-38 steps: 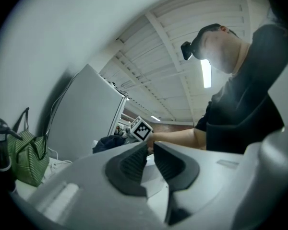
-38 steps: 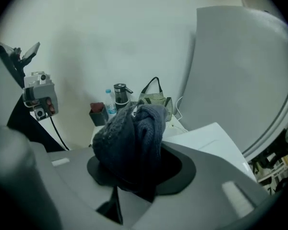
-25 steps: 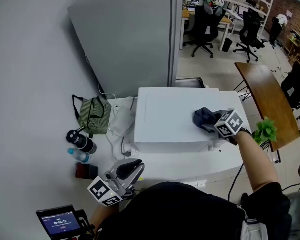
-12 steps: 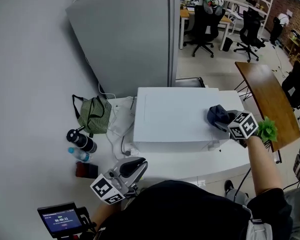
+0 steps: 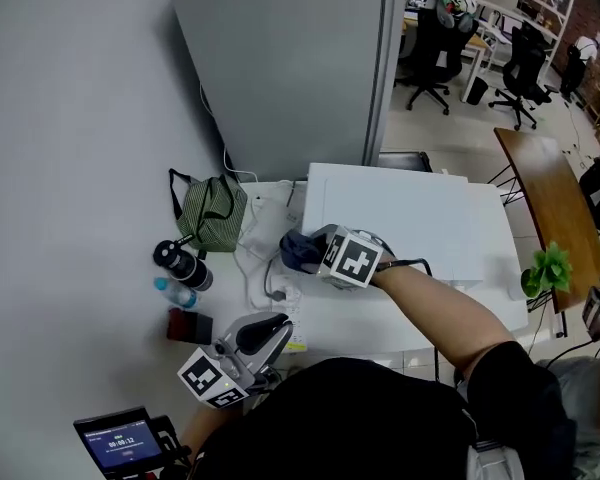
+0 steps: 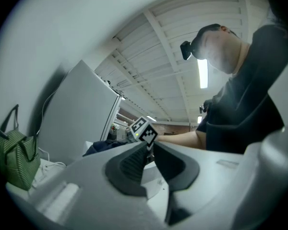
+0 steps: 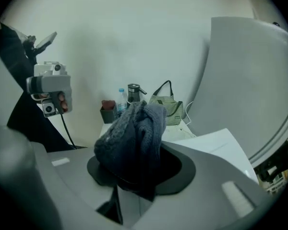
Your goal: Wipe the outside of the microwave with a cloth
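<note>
Half a second ago my right gripper (image 5: 318, 250) had the cloth (image 5: 298, 250) at the right-hand end of the microwave (image 5: 420, 218) top. Now it has crossed the whole lid, and the cloth sits at the left edge, by the front corner, bunched partly over the drop to the side wall. I judge that the top has had a full pass and that the left side panel comes next; the front and right faces look untouched so far. In the right gripper view my jaws are clamped on the cloth (image 7: 134, 138), a thick dark blue wad standing up out of the grip, so I have plenty of fabric to press flat against a vertical face. My left gripper (image 5: 252, 340) hangs low near my body, off the microwave, its jaws closed together with nothing between them. On the surface (image 5: 360, 323) left of the microwave stands a green striped bag (image 5: 208, 213); I cannot see whether anything is in it. Beside it are a dark flask (image 5: 182, 265) with its cap on and a water bottle (image 5: 175, 293), and a small dark red box (image 5: 189, 325) whose contents I cannot make out.
</note>
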`<state>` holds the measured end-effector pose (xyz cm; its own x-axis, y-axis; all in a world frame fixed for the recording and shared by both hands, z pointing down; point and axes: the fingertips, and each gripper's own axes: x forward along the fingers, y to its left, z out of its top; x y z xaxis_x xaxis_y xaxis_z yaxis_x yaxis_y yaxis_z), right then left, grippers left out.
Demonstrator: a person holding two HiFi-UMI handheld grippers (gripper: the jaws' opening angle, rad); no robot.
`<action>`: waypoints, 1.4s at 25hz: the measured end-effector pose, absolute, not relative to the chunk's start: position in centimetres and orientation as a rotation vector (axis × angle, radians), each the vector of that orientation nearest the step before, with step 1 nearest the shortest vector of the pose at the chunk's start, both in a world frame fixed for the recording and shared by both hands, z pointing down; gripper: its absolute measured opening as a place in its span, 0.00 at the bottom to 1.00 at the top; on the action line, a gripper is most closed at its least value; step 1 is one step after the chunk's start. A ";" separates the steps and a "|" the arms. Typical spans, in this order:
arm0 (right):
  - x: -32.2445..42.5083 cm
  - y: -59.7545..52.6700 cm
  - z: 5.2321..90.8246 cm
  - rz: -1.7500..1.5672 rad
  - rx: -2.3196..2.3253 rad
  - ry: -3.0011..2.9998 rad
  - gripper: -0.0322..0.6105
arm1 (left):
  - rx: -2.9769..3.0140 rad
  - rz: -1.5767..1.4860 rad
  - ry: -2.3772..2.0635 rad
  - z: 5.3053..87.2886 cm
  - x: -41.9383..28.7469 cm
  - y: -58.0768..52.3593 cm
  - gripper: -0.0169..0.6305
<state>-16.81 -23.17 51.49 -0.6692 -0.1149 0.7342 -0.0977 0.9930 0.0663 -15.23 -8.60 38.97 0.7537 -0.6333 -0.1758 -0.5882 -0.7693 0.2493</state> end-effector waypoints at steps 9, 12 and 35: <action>-6.1 -24.7 52.6 0.132 0.207 -2.272 0.28 | 2.761 -0.343 -0.972 39.8 -14.9 -9.4 0.10; 2.3 -25.5 52.8 0.194 0.304 -2.233 0.28 | 2.789 -0.340 -0.891 39.4 -12.1 -10.3 0.10; 22.2 -25.7 49.8 0.256 0.821 -2.116 0.27 | 2.826 -0.386 -0.858 38.4 -11.8 -10.6 0.10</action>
